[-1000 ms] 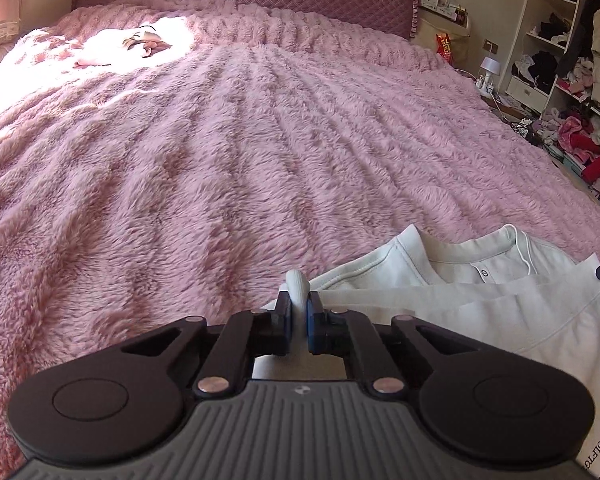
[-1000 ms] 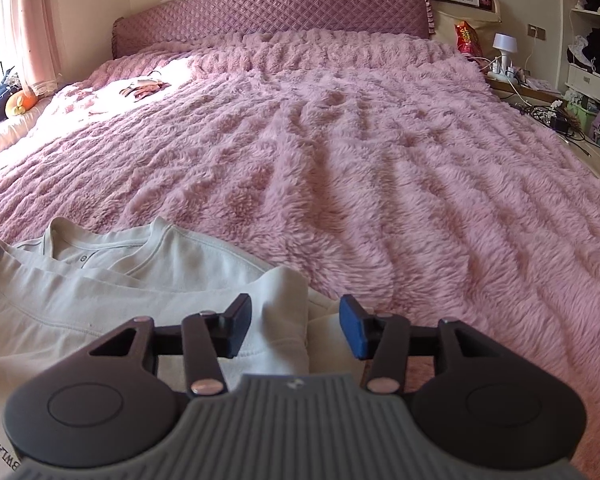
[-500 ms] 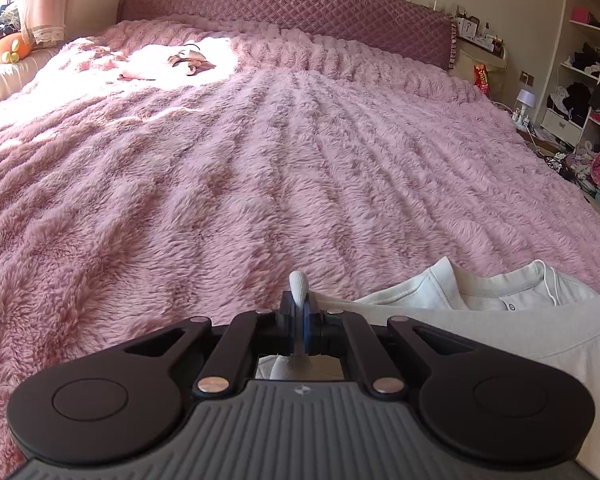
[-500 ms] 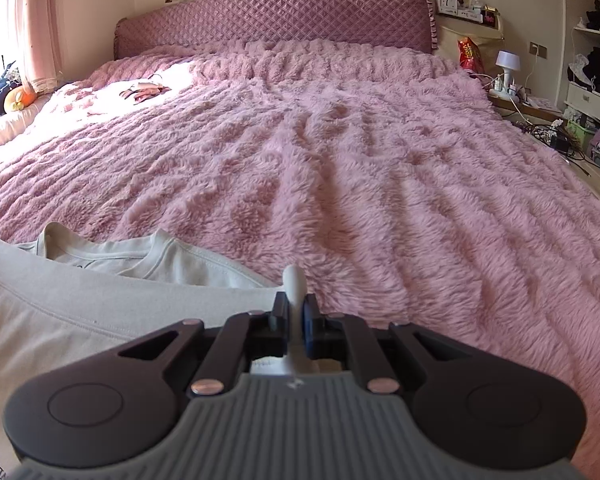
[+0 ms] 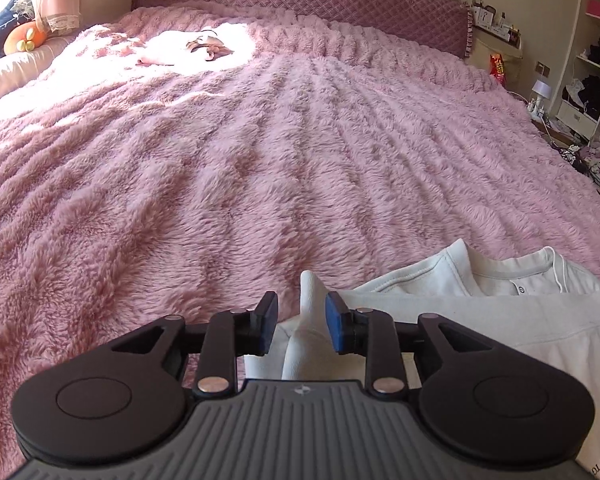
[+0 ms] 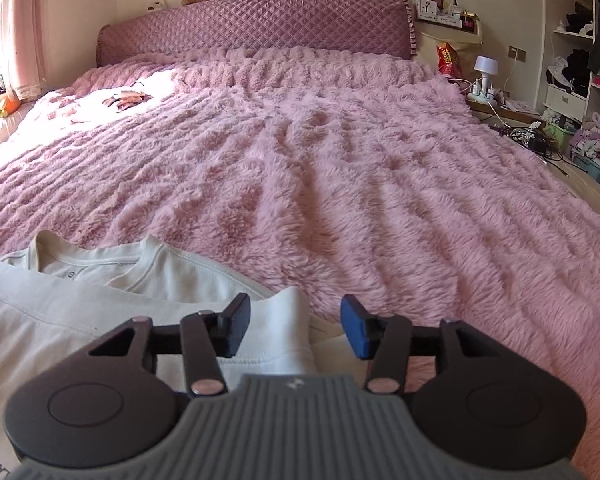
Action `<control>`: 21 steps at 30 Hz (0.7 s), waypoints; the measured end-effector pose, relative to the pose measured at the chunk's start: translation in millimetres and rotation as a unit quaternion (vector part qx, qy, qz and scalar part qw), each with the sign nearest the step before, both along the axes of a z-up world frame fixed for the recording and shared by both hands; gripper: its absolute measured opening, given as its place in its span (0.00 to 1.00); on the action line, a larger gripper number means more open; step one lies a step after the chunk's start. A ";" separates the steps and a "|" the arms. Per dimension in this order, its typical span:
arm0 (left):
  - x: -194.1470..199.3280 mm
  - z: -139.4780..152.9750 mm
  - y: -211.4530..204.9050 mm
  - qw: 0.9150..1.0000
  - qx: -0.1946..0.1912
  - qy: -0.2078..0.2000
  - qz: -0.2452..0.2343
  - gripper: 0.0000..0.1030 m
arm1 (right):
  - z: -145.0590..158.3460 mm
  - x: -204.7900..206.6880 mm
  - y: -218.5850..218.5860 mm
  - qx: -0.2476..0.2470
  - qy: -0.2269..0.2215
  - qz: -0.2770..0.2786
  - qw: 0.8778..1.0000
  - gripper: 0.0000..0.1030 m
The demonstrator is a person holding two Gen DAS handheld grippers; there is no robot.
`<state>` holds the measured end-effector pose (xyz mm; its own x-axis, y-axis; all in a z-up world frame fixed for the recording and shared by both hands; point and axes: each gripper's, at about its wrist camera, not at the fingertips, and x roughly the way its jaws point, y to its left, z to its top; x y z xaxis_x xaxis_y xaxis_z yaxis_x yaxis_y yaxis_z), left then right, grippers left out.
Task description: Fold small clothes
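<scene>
- Pink shaggy blanket [image 5: 260, 168] covers the whole bed, with a quilted headboard [image 6: 256, 28] at the far end and cluttered shelves [image 6: 580, 60] along one side of the room.
- We count one task garment: a white shirt [image 5: 480, 320], lying at the near edge of the bed, collar [image 6: 100, 268] toward the headboard and its lower part folded up over the body.
- We count two tongs, one per hand. Our left tongs [image 5: 302, 322] are released, pads spread, with a raised ridge of the shirt's left corner standing in the gap; we cannot tell whether the cloth touches either pad.
- Our right tongs [image 6: 294, 326] are likewise released, and the shirt's right corner lies between and under the pads, nearer the left-hand one.
- The relation that counts: the shirt spans crosswise between our two hands, its folded edge running side to side, the left hand at its left end and the right hand at its right end. Neither is nearer; each sits at its own corner.
- We judge one fold laid down and let go; the next move likely calls for a fresh grip at the sides.
- Elsewhere we count one small pinkish item [image 5: 208, 44] in the sun patch, one orange plush [image 5: 22, 36] by the curtain, and one lamp [image 6: 485, 67].
</scene>
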<state>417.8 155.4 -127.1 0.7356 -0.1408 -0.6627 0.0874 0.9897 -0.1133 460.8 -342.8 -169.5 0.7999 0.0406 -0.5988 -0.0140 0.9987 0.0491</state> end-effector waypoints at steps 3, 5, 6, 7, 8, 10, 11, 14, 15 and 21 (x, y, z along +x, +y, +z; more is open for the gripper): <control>-45.5 18.7 3.7 1.000 -0.015 -0.013 -0.023 0.39 | 23.2 -45.1 -0.8 0.031 -0.018 0.026 0.999 0.45; -78.8 25.3 6.4 0.999 -0.034 -0.010 -0.034 0.39 | 33.3 -78.2 2.5 0.047 -0.023 0.048 0.997 0.45; -93.2 26.4 7.4 0.998 -0.045 -0.008 -0.039 0.39 | 35.6 -92.5 5.0 0.053 -0.023 0.056 0.997 0.45; -112.3 26.8 8.6 0.997 -0.061 -0.005 -0.044 0.39 | 36.7 -105.4 8.0 0.058 -0.021 0.062 0.996 0.45; -126.5 26.1 9.1 0.996 -0.073 -0.003 -0.047 0.39 | 36.5 -121.2 13.0 0.065 -0.018 0.070 0.995 0.45; -151.1 21.5 9.1 0.994 -0.097 0.009 -0.054 0.39 | 33.6 -142.2 21.5 0.069 -0.014 0.080 0.994 0.45; -159.2 18.5 9.0 0.993 -0.108 0.013 -0.054 0.39 | 30.8 -152.1 26.8 0.068 -0.011 0.086 0.994 0.45; -174.1 5.7 9.8 0.989 -0.135 0.036 -0.057 0.39 | 16.1 -174.7 39.8 0.060 0.003 0.086 0.994 0.45; -175.6 2.1 9.3 0.988 -0.136 0.041 -0.056 0.39 | 10.5 -178.2 41.1 0.063 0.010 0.080 0.995 0.45; -165.7 -35.2 20.9 0.982 -0.159 0.100 -0.030 0.37 | -16.7 -180.3 36.1 0.060 0.049 0.045 0.996 0.45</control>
<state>252.1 176.3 -162.3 0.5798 -0.4026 -0.7084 0.0889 0.8955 -0.4362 280.6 -306.7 -186.2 0.7273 0.1850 -0.6609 -0.0925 0.9806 0.1727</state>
